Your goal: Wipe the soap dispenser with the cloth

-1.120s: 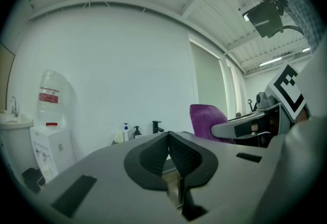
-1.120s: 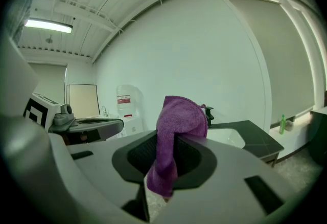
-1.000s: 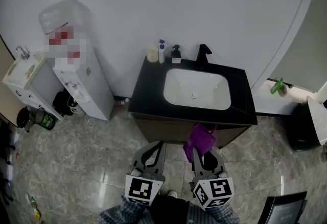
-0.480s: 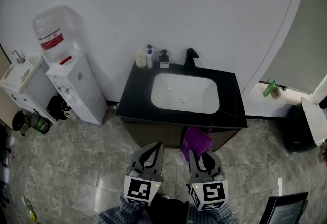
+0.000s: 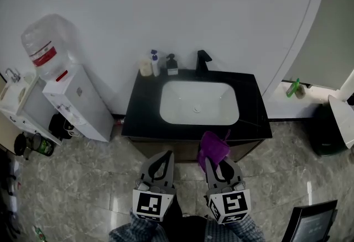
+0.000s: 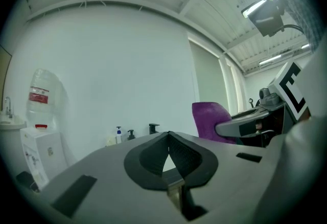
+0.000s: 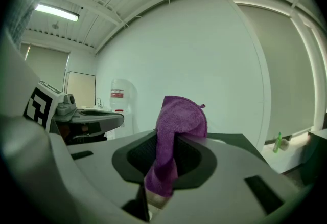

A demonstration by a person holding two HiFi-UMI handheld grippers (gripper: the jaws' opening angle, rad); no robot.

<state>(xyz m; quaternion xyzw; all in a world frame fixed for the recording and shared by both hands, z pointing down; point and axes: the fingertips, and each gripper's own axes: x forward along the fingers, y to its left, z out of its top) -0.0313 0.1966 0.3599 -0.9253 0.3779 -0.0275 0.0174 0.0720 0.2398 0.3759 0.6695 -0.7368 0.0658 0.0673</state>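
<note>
Right gripper [image 5: 216, 162]: jaws clamped on the purple cloth [image 5: 213, 146]. The cloth runs up between the pads and bunches above the tips, with a short tail hanging below the pinch. Grip looks secure.

Left gripper [image 5: 164, 158]: jaws closed tip to tip, nothing between them.

Both grippers are held low and close to the body, over the floor [image 5: 83, 180] in front of the vanity [image 5: 251, 108]. The cloth's top just overlaps the counter's front edge in the head view, but we cannot tell whether it touches.

The dispenser [image 5: 172, 64], which we take to be the dark pump bottle, stands upright at the back left of the counter. It is between a white bottle [image 5: 154, 62] with a blue top and the faucet [image 5: 203, 61]. It is well apart from both grippers, with the basin [image 5: 199, 104] in between.

Progress: the cloth is in hand, so we judge the pick-up done. No wiping has begun and the cloth is nowhere near the dispenser. Still to do: reach over the basin to the back left corner, probably steady the bottle with the free left gripper, and wipe it.
</note>
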